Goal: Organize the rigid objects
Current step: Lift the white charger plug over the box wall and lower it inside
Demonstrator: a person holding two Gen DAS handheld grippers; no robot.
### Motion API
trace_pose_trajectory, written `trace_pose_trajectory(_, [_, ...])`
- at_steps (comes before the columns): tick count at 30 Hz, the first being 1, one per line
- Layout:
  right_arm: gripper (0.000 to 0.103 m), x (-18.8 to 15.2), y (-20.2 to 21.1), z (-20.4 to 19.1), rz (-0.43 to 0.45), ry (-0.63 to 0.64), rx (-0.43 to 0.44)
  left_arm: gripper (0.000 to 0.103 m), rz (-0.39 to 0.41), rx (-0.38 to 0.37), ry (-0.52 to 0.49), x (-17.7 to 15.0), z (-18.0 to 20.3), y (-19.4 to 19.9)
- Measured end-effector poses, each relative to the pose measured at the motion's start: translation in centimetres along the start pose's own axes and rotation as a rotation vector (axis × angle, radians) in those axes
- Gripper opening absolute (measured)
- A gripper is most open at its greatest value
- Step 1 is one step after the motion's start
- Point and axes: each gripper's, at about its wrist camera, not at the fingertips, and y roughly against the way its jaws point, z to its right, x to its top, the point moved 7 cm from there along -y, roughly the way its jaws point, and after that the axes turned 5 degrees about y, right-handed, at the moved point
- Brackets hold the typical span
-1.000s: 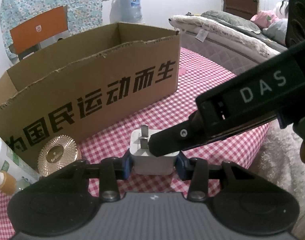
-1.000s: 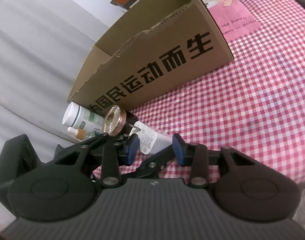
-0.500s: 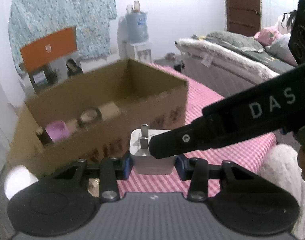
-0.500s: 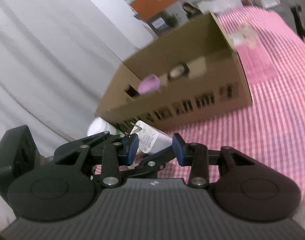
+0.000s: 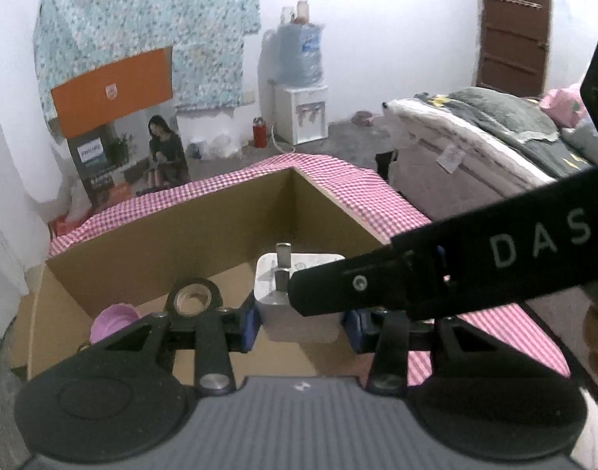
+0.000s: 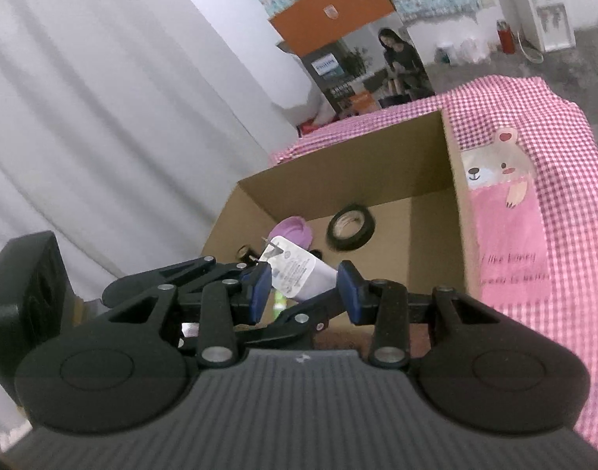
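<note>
Above the open cardboard box [image 5: 205, 243], on the pink checked tablecloth [image 5: 381, 203]: I am holding one item between both pairs of my jaws.

Item 1, white plug adapter [image 5: 299, 325]. My left gripper [image 5: 301, 323] is clamping it by its flanks, blue pads pressing on either side, two metal prongs [image 5: 282, 258] standing upward. My right gripper [image 6: 303, 290] is pinching the same adapter across its printed label face [image 6: 293, 272], and in the left view its black finger marked DAS is crossing in front of the adapter from the right. Both sets of jaws are standing part-way closed, filled by the adapter. The adapter is hanging in the air over the near part of the box, touching nothing below.

Item 2, black tape roll [image 6: 352, 227], lying on the box floor near the middle.

Item 3, lilac round piece [image 6: 293, 231], lying just beside the tape, toward the box's left end.

Item 4, small dark bottle-like thing [image 6: 244, 252], sitting at the left end; too hidden to name.

Item 5, cartoon bear patch [image 6: 499, 168] on the cloth, lying right of the box.
</note>
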Motion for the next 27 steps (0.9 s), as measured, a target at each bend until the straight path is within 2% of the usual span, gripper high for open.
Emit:
trace_pose_trajectory(6, [0.038, 4.0, -4.0, 2.6, -0.099, 0.012, -0.036, 0.044, -0.088, 0.022, 0.036, 2.1, -1.4, -5.0])
trace_pose_trajectory(15, [0.038, 6.4, -9.8, 6.2, -0.21, 0.009, -0.074, 0.044, -0.218, 0.02, 0.105, 3.1, -4.0, -11.1])
trace_pose_trajectory(25, [0.038, 8.5, -12.5, 7.0, -0.237, 0.058, -0.115, 0.044, -0.242, 0.018, 0.175, 4.7, -5.8, -13.7])
trace_pose_trajectory(27, [0.038, 8.9, -12.7, 7.1, -0.232, 0.061, -0.122, 0.049, -0.235, 0.021, 0.18, 4.8, -5.8, -13.8])
